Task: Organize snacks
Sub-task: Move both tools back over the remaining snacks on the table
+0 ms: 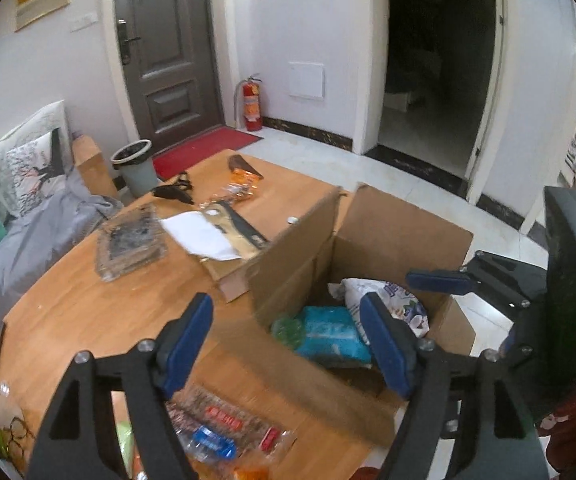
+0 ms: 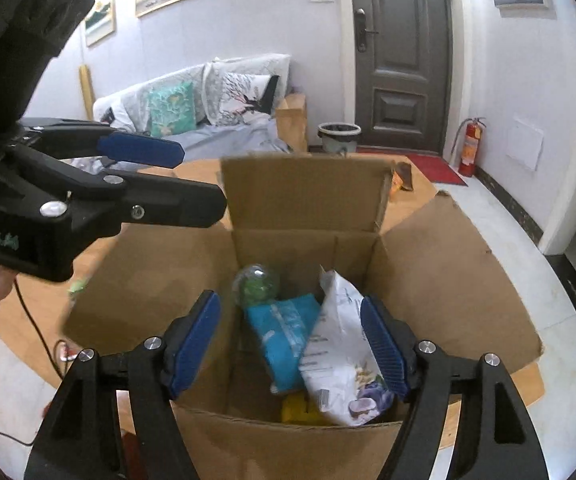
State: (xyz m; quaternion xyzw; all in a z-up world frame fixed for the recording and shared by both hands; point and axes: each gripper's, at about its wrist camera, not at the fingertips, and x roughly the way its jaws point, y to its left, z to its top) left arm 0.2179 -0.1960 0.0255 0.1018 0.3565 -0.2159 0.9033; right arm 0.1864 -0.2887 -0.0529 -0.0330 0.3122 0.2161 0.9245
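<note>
Inside, crumpled white snack bag (image 2: 340,344) leans.

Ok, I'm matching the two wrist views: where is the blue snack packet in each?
Left wrist: blue snack packet lies in the cardboard box, lower centre-right.
Right wrist: blue snack packet in the box, bottom centre.
Shared landmark: the fire extinguisher beside the door.

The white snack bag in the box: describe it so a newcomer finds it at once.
Find the open cardboard box on the wooden table. Inside, against its right wall, the white snack bag leans upright. Unlike the teal packet beside it and the clear green-filled container behind, it is white, with a purple picture at its lower end.
</note>
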